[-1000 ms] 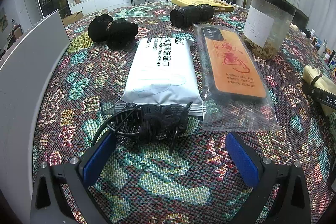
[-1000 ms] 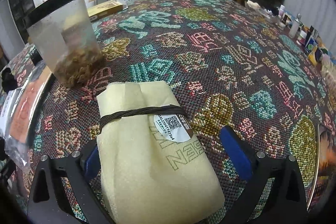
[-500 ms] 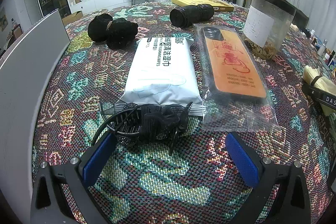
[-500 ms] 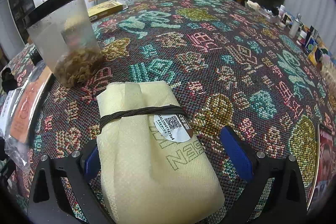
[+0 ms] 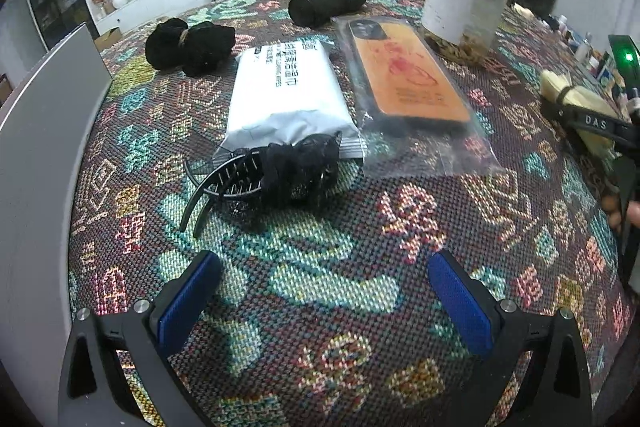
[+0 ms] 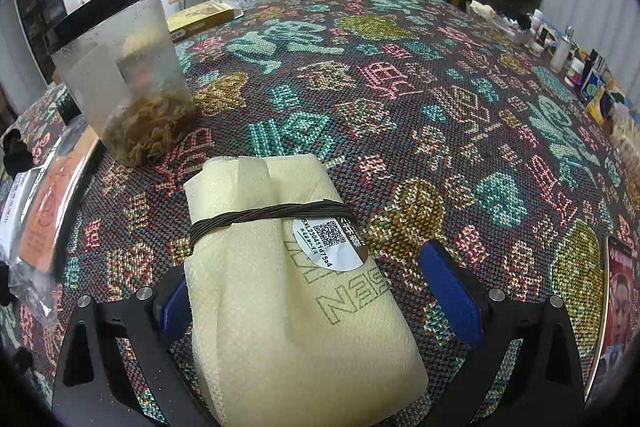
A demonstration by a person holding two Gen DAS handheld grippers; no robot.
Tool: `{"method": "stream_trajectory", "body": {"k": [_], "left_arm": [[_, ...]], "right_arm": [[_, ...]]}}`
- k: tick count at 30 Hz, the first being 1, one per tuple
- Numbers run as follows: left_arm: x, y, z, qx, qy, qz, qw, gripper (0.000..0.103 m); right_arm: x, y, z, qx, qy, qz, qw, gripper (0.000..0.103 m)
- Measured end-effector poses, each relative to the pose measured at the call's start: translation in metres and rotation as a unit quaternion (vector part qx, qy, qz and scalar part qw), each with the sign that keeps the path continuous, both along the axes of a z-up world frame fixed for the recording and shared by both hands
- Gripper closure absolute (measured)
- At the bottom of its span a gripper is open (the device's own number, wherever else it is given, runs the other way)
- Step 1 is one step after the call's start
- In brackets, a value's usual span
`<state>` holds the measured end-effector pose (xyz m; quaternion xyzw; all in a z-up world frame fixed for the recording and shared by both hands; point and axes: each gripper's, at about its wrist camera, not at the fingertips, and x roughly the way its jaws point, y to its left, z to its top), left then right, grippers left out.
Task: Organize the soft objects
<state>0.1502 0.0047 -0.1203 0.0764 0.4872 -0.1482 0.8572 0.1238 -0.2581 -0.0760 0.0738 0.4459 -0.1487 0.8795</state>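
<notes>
In the left wrist view my left gripper (image 5: pixel 324 295) is open over the patterned cloth, with nothing between its blue pads (image 5: pixel 188 299). Ahead of it lies a black hair clip with a mesh bun net (image 5: pixel 276 179), then a white wipes pack (image 5: pixel 288 95). A black cloth bundle (image 5: pixel 190 45) and a black roll (image 5: pixel 328 5) lie farther back. In the right wrist view my right gripper (image 6: pixel 312 291) is open around a pale yellow cloth bundle (image 6: pixel 288 267) tied with a dark cord. The bundle rests against the left pad and stands apart from the right pad (image 6: pixel 448 287).
An orange phone case in a clear bag (image 5: pixel 408 79) lies right of the wipes. A clear jar (image 6: pixel 128 75) with dried bits stands behind it. A grey board (image 5: pixel 36 147) runs along the left. Small bottles and boxes (image 6: pixel 588 75) line the table's far right edge.
The left gripper has drawn back a little, so the hair clip now lies farther from its pads. The right gripper and the yellow bundle have hardly moved.
</notes>
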Motion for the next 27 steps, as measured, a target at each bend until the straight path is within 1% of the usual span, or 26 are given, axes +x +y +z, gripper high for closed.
{"method": "stream_trajectory", "body": {"k": [2, 4, 8, 12, 18, 21, 23, 24, 26, 27], "left_arm": [[-0.002, 0.000, 0.002, 0.006, 0.011, 0.002, 0.9999, 0.000], [-0.004, 0.003, 0.005, 0.002, 0.015, 0.002, 0.9999, 0.000], [-0.006, 0.016, 0.020, -0.019, 0.012, 0.009, 0.9997, 0.000], [0.003, 0.031, 0.039, -0.056, 0.017, 0.017, 0.9981, 0.000], [0.042, 0.045, 0.056, -0.081, 0.018, 0.040, 0.9957, 0.000], [0.070, 0.046, 0.054, -0.092, 0.028, 0.058, 0.9937, 0.000], [0.090, 0.039, 0.046, -0.086, 0.040, 0.059, 0.9937, 0.000], [0.099, 0.031, 0.041, -0.074, 0.047, 0.053, 0.9947, 0.000], [0.113, 0.015, 0.030, -0.034, 0.049, 0.036, 0.9976, 0.000], [0.121, 0.007, 0.024, -0.008, 0.046, 0.031, 0.9984, 0.000]], "right_arm": [[0.000, 0.000, 0.000, 0.000, 0.000, 0.000, 1.000, 0.002], [0.000, 0.000, 0.000, 0.002, -0.001, 0.000, 1.000, 0.002], [0.000, -0.001, 0.000, 0.001, 0.000, 0.006, 1.000, 0.002], [0.001, -0.001, 0.000, 0.001, 0.001, 0.009, 1.000, 0.002], [0.001, -0.001, 0.000, 0.001, 0.001, 0.009, 1.000, 0.002], [0.001, -0.001, 0.000, 0.002, 0.000, 0.009, 1.000, 0.002], [0.001, -0.001, 0.000, 0.004, 0.000, 0.012, 1.000, 0.002], [0.003, -0.002, 0.001, 0.005, 0.006, 0.027, 1.000, 0.002], [0.007, -0.010, 0.005, 0.030, 0.028, 0.061, 0.997, 0.003], [0.009, -0.017, 0.009, 0.057, 0.036, 0.077, 0.995, 0.003]]}}
